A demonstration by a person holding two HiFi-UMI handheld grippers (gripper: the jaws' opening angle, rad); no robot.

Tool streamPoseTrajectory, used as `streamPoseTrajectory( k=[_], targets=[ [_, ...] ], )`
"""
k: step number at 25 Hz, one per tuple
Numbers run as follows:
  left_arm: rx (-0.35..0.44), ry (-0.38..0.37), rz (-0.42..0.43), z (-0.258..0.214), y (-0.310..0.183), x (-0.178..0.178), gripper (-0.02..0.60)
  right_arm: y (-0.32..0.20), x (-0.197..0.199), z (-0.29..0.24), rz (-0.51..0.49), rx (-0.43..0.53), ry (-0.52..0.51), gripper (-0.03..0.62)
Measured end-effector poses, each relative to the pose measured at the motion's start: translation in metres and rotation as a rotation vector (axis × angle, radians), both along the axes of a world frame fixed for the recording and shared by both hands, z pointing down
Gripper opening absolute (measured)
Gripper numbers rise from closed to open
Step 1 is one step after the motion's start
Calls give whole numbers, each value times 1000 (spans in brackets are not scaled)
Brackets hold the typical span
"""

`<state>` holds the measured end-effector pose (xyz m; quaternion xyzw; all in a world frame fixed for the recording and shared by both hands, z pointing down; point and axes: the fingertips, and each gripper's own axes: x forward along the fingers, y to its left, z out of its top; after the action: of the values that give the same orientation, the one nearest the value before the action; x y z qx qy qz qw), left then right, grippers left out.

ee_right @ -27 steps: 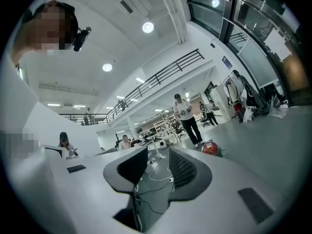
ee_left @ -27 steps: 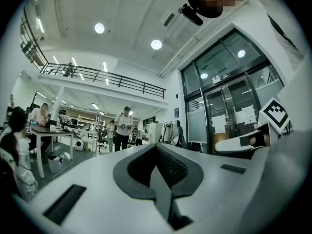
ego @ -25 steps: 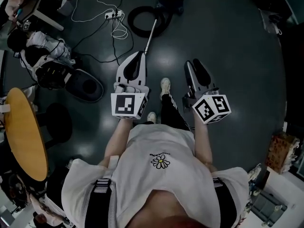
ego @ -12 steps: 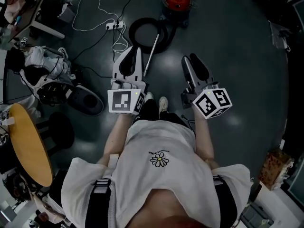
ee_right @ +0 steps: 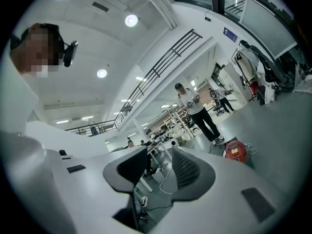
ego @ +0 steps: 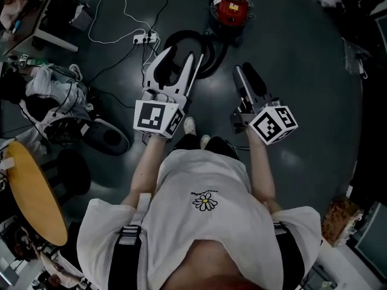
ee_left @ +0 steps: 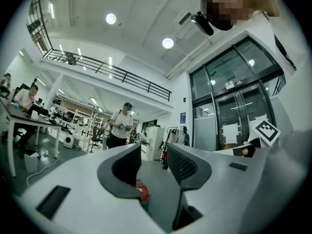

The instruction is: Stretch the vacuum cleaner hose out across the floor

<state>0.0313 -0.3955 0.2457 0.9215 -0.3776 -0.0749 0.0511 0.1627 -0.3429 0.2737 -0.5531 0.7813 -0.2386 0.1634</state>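
The red vacuum cleaner (ego: 231,8) stands on the dark floor at the top of the head view. Its black hose (ego: 181,36) lies coiled in a loop just in front of it. My left gripper (ego: 177,62) hovers over the near side of the coil. Its jaws have just been opening into a V, with nothing between them. In the left gripper view the vacuum cleaner (ee_left: 142,191) shows low between the left gripper's jaws (ee_left: 153,165). My right gripper (ego: 247,76) is held level to the right of the coil, jaws slightly apart and empty. The vacuum cleaner (ee_right: 235,150) lies right of the right gripper's jaws (ee_right: 161,167).
A power strip (ego: 145,38) with white and black cables lies left of the hose. A desk (ego: 36,11), a bag pile (ego: 54,89), a chair base (ego: 106,135) and a round wooden table (ego: 36,192) fill the left side. A person (ee_right: 197,108) stands beyond the vacuum.
Both grippers have come closer to the vacuum and its coiled hose, which now sit nearer in the head view. The left gripper's jaws have spread from closed to a V.
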Motion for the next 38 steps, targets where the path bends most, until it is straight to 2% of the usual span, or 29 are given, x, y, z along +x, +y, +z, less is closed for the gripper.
streamPoseTrajectory(
  k=[3, 4, 6, 7, 10, 16, 18, 21, 24, 25, 27, 29, 33, 36, 38],
  targets=[
    [-33, -27, 11, 23, -25, -3, 147, -34, -3, 11, -6, 4, -53, 147],
    [-57, -30, 21, 36, -33, -3, 173, -46, -5, 18, -8, -5, -69, 150],
    [-117, -20, 32, 69, -47, -2, 254, -66, -14, 44, -35, -45, -114, 210],
    [-140, -25, 25, 89, -54, 0, 269, -74, -19, 64, -67, -77, -138, 229],
    [-161, -84, -8, 162, -78, 7, 272, -97, -26, 145, -149, -184, -189, 255],
    [-208, -153, 14, 358, -120, 9, 271, -146, -8, 344, -152, -315, -202, 256],
    [-178, -165, 28, 424, -137, 10, 272, -171, 3, 417, -169, -339, -193, 256],
    [-89, -185, 38, 514, -164, 14, 272, -215, 18, 530, -212, -367, -196, 256],
    [-2, -281, 7, 598, -187, 4, 270, -243, 12, 643, -253, -423, -87, 256],
    [9, -290, -6, 620, -192, 3, 270, -248, 12, 674, -258, -444, -44, 256],
    [16, -251, -31, 646, -204, 6, 270, -258, 14, 722, -248, -481, -39, 256],
    [12, -217, -60, 660, -216, 11, 270, -271, 14, 758, -214, -531, -119, 256],
    [-94, -154, -85, 690, -219, 18, 271, -272, 8, 830, -124, -703, -255, 256],
    [-121, -122, -90, 706, -220, 15, 271, -274, 4, 872, -92, -779, -260, 256],
    [-110, -89, -82, 704, -221, 12, 270, -278, 7, 897, -65, -806, -244, 256]
  ],
)
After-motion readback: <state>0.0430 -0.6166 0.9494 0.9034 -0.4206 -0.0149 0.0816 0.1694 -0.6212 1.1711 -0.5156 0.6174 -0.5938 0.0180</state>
